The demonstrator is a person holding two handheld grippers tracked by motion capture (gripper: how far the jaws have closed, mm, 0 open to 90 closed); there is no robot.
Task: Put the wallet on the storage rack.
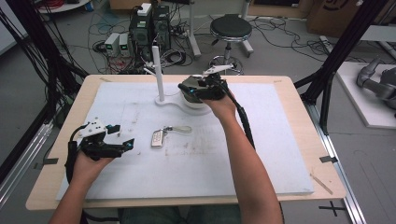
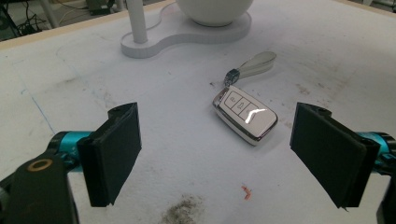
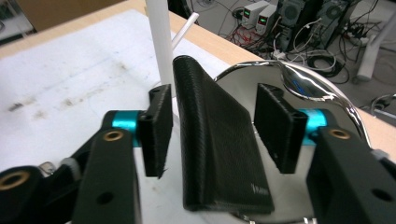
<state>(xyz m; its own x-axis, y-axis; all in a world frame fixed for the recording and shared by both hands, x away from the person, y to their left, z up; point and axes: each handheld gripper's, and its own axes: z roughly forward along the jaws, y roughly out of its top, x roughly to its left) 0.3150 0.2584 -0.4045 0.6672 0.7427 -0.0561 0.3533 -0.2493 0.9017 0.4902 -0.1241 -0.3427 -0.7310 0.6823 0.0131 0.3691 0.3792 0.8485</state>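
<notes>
A white car key fob (image 1: 157, 138) with a pale strap (image 1: 180, 129) lies mid-table on the white mat (image 1: 140, 177). My left gripper (image 1: 123, 135) hovers just left of it, open; in the left gripper view the fob (image 2: 245, 115) lies ahead between the wide-apart black pads (image 2: 116, 154), untouched. My right gripper (image 1: 187, 88) is over the bowl (image 1: 196, 103) on the white stand. In the right gripper view a black textured wallet (image 3: 215, 140) rests in the shiny metal bowl (image 3: 327, 88), between the right gripper's (image 3: 217, 128) pads, which stand apart from it.
The stand's white post (image 1: 158, 70) rises just left of the bowl, with short pegs near its top. Beyond the table's far edge are a black stool (image 1: 230, 28), computer cases (image 1: 149, 25) and floor cables. A black frame leg (image 1: 336, 56) stands at the right.
</notes>
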